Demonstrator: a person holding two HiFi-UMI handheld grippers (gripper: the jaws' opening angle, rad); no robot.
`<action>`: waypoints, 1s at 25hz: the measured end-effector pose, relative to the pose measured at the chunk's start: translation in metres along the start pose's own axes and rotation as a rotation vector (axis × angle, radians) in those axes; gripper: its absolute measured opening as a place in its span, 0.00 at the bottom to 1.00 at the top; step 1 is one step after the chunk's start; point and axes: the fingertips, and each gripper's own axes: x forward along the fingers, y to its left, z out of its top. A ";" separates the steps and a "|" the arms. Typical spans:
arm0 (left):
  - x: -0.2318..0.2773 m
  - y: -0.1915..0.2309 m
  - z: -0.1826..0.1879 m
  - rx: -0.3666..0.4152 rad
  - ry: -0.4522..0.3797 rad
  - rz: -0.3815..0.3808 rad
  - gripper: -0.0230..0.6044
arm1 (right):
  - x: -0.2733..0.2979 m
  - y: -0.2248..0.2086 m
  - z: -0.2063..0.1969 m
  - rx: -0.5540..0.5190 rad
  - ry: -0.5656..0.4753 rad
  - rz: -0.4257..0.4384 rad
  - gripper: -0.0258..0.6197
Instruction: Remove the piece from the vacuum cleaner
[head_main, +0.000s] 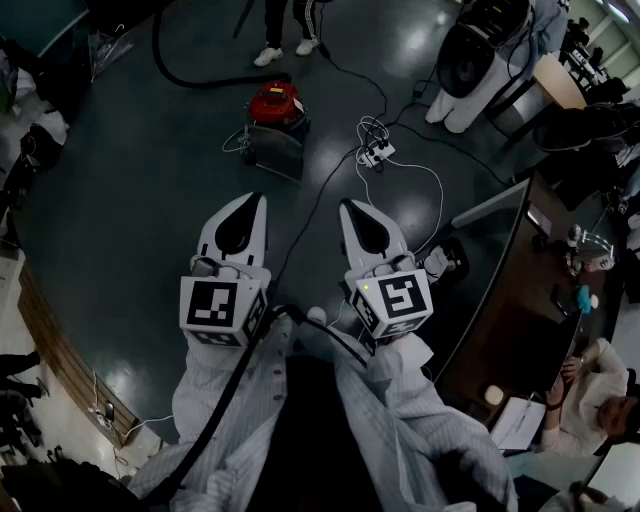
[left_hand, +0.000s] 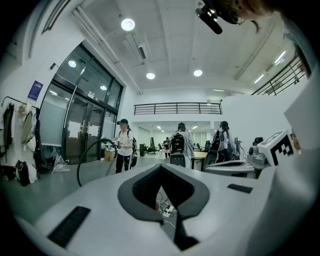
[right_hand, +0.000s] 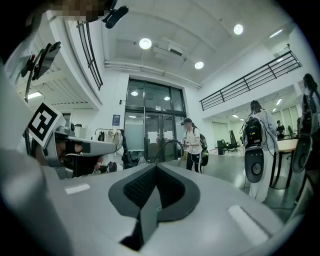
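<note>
The vacuum cleaner (head_main: 275, 108), red on top with a grey body, stands on the dark floor well ahead of both grippers. Its black hose (head_main: 190, 70) curves away to the upper left. My left gripper (head_main: 243, 212) and right gripper (head_main: 362, 215) are held side by side in the air above the floor, pointing toward it. Both are shut with nothing between the jaws. In the left gripper view the left gripper (left_hand: 161, 167) shows its pads pressed together, and the vacuum is hidden behind them. The right gripper (right_hand: 154, 167) looks the same in its own view.
A white power strip (head_main: 378, 152) with loose cables lies right of the vacuum. A dark table (head_main: 520, 250) runs along the right, with a seated person (head_main: 590, 400) beside it. A standing fan (head_main: 470, 50) is at the far right. Someone's legs (head_main: 288, 40) stand beyond the vacuum.
</note>
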 end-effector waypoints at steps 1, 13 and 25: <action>0.001 0.000 0.001 0.001 0.000 0.000 0.04 | 0.001 0.000 0.001 -0.001 -0.001 0.001 0.04; 0.018 -0.006 -0.012 0.005 0.018 0.024 0.04 | 0.005 -0.013 -0.008 0.009 0.006 0.017 0.04; 0.047 0.060 -0.034 -0.014 0.062 0.139 0.04 | 0.068 -0.026 -0.039 0.066 0.055 0.050 0.04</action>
